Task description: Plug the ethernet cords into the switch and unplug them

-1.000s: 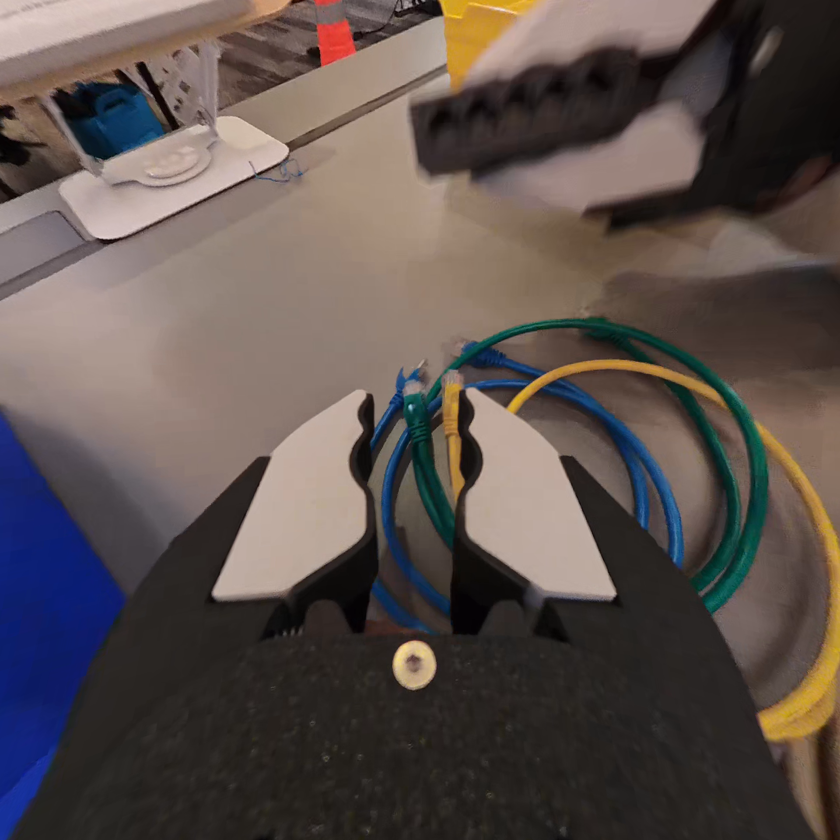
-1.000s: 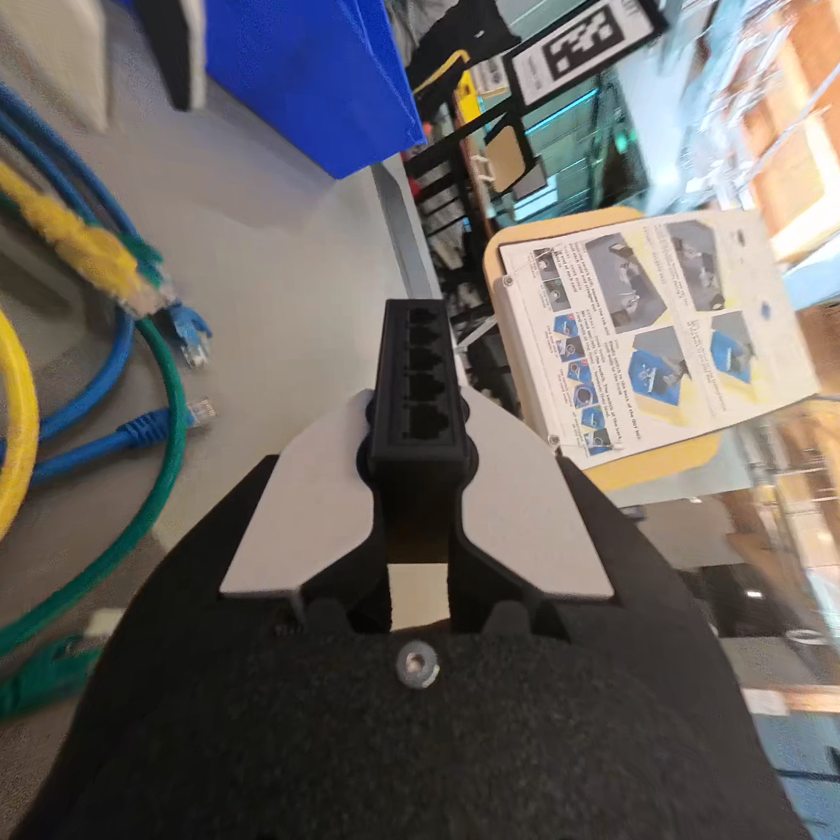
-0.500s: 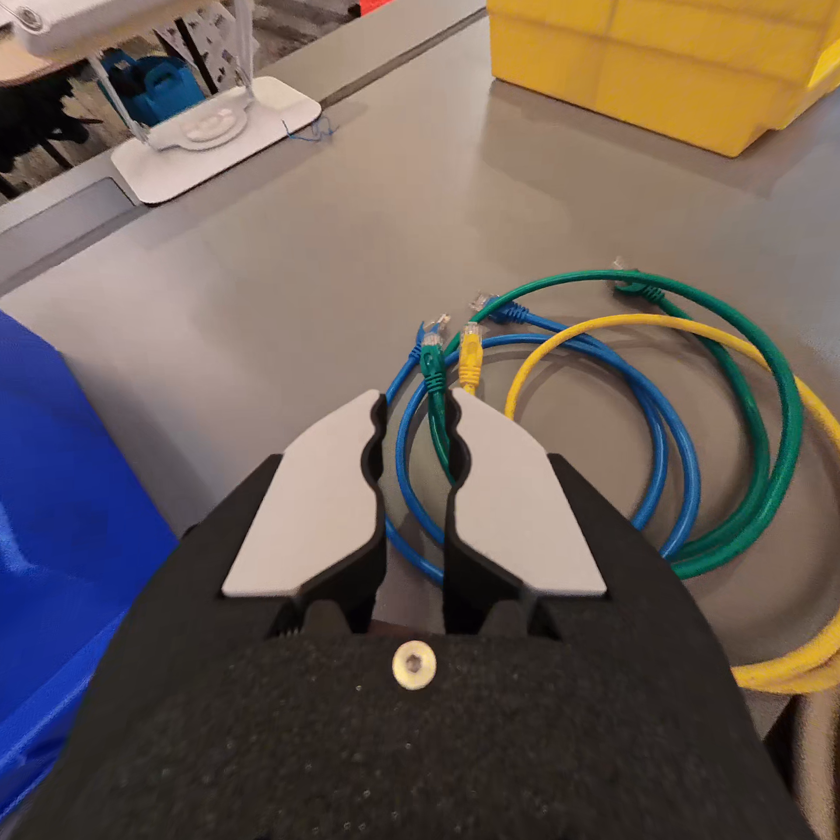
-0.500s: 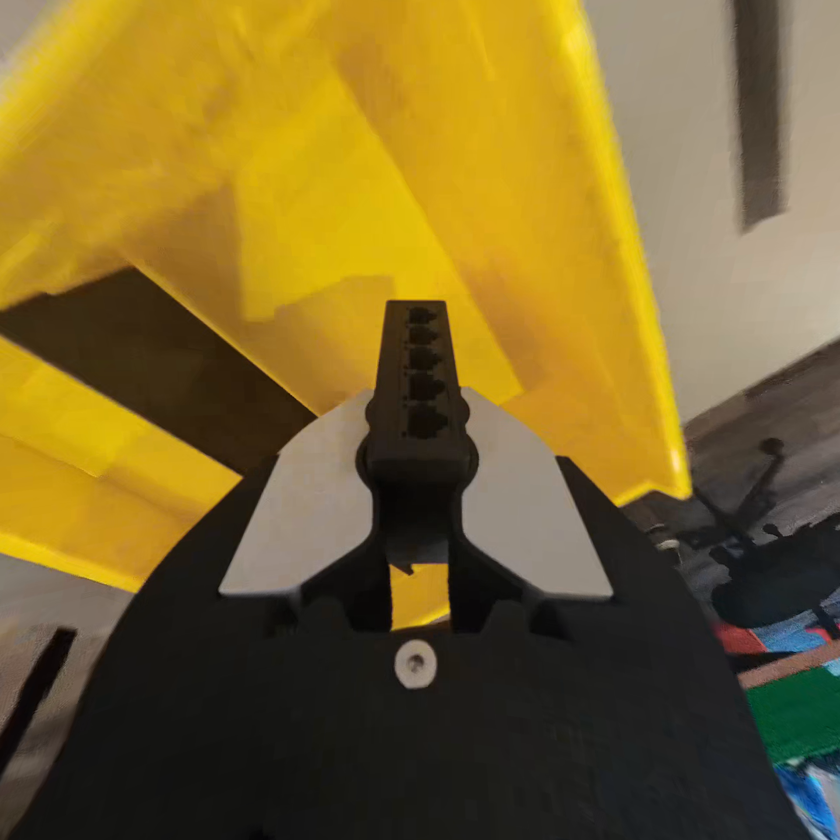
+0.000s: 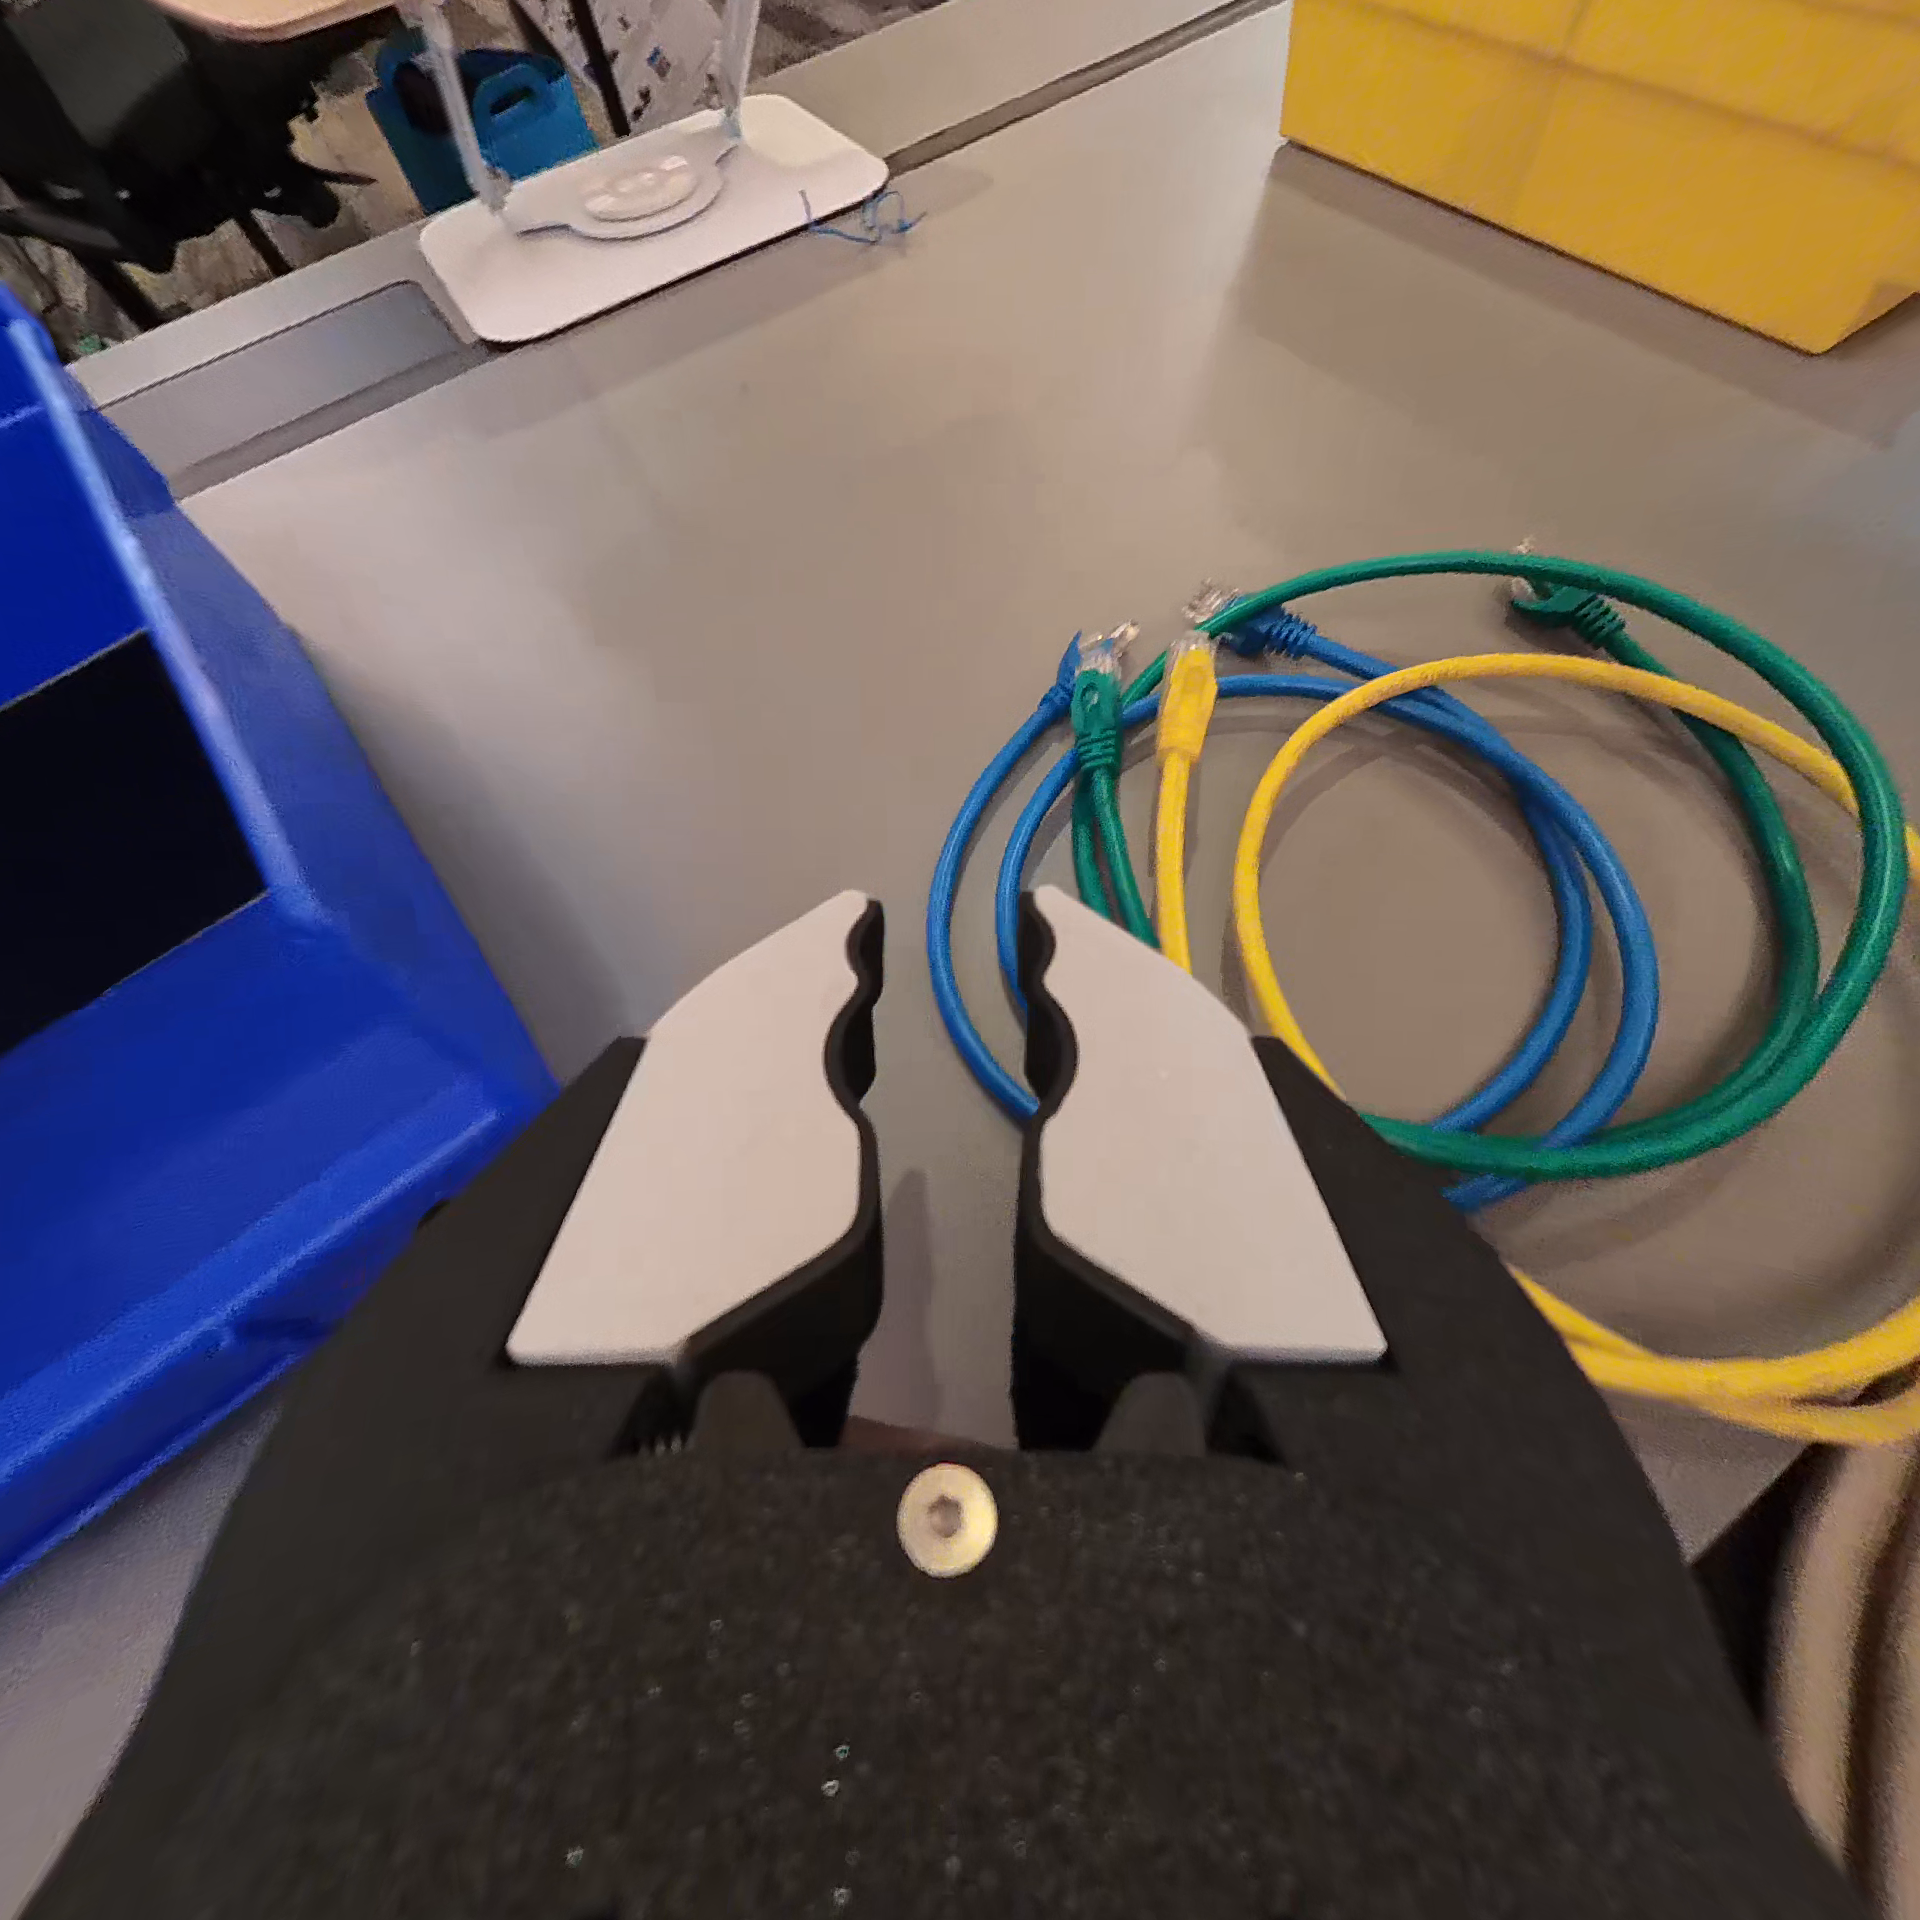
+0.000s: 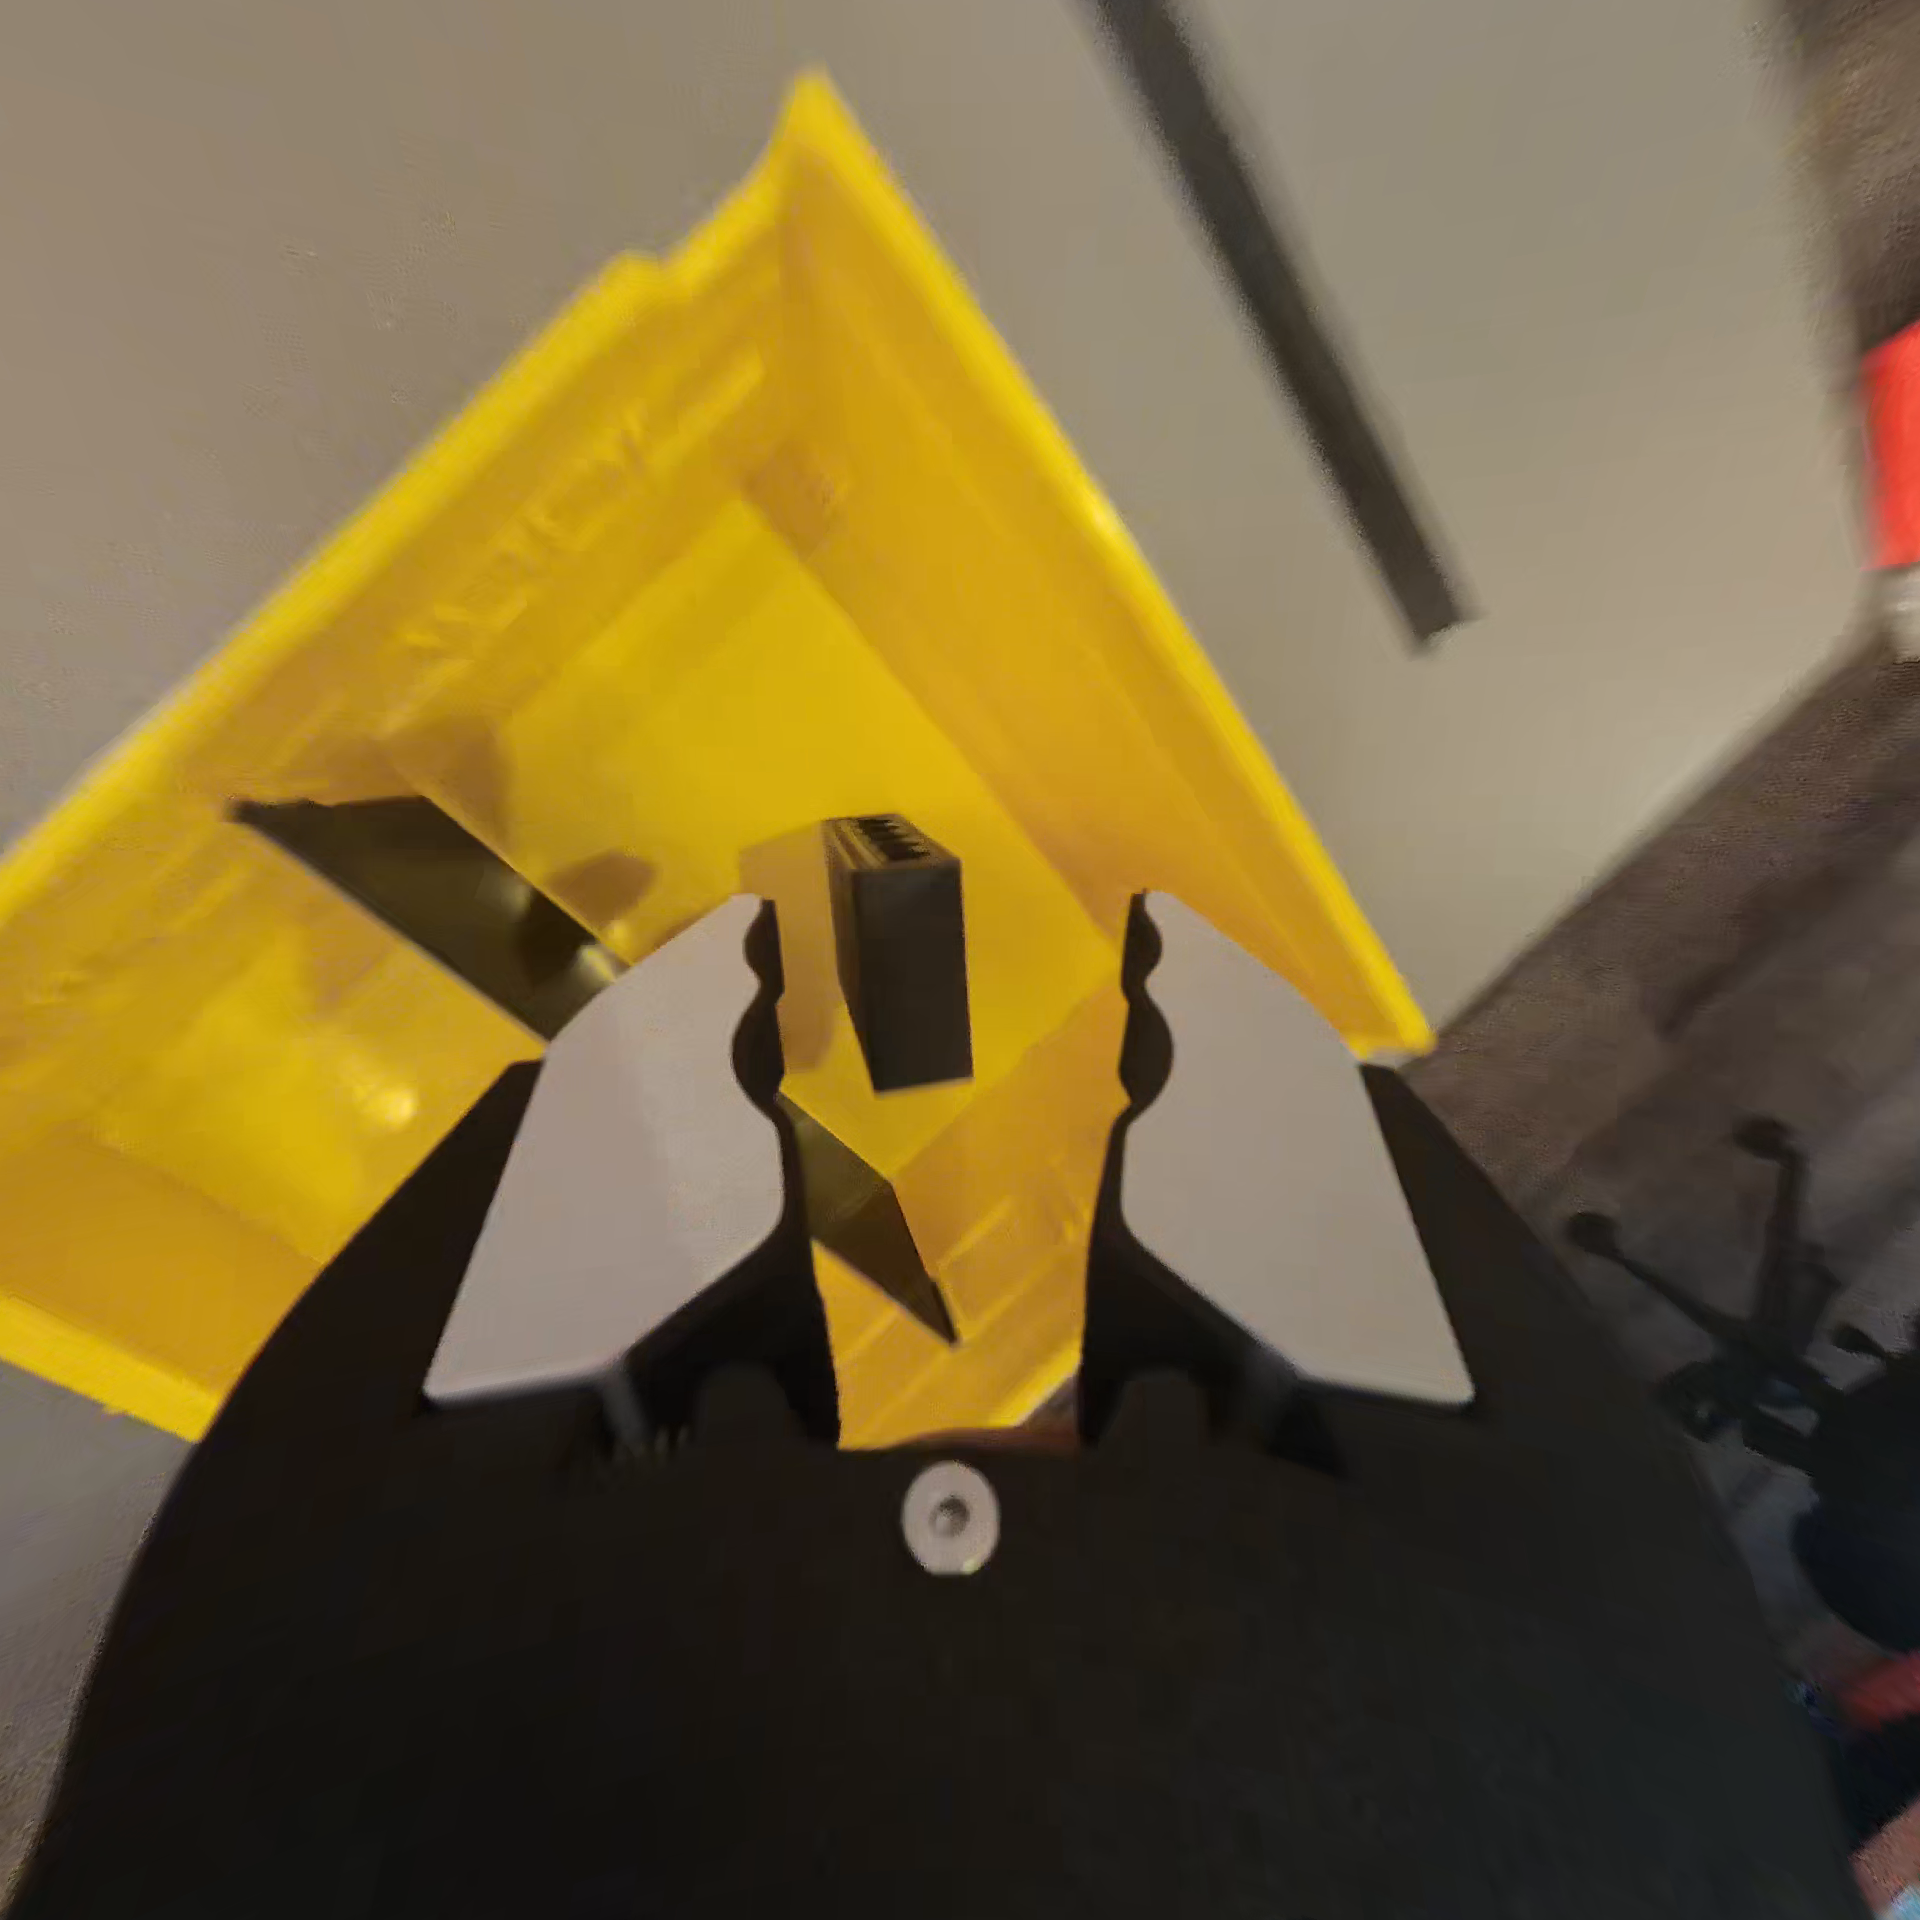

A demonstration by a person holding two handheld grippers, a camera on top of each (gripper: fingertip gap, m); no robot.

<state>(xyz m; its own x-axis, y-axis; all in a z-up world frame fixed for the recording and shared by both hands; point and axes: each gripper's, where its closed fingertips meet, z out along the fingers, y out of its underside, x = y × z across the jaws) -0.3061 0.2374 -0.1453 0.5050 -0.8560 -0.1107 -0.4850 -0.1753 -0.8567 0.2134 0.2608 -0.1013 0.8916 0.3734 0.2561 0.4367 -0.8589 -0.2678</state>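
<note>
The black switch [image 6: 902,951] is inside the yellow bin [image 6: 582,665], free of my right gripper [image 6: 951,909], which is open above the bin with its jaws wide apart. Whether the switch rests on the bin floor I cannot tell. In the left wrist view, the blue cord [image 5: 966,935], green cord [image 5: 1829,894] and yellow cord [image 5: 1257,852] lie coiled together on the grey table [image 5: 727,582]. My left gripper [image 5: 951,914] is open and empty, hovering over the left edge of the coils, above a blue loop.
A blue bin [image 5: 197,987] stands at the left of the left wrist view. The yellow bin [image 5: 1621,145] stands at the back right. A white stand base [image 5: 644,208] sits at the far table edge. Office chairs [image 6: 1756,1340] show beyond the table.
My right gripper has opened and let go of the switch, which is now in the yellow bin. My left gripper has shifted left, away from the cord plugs, towards the blue bin.
</note>
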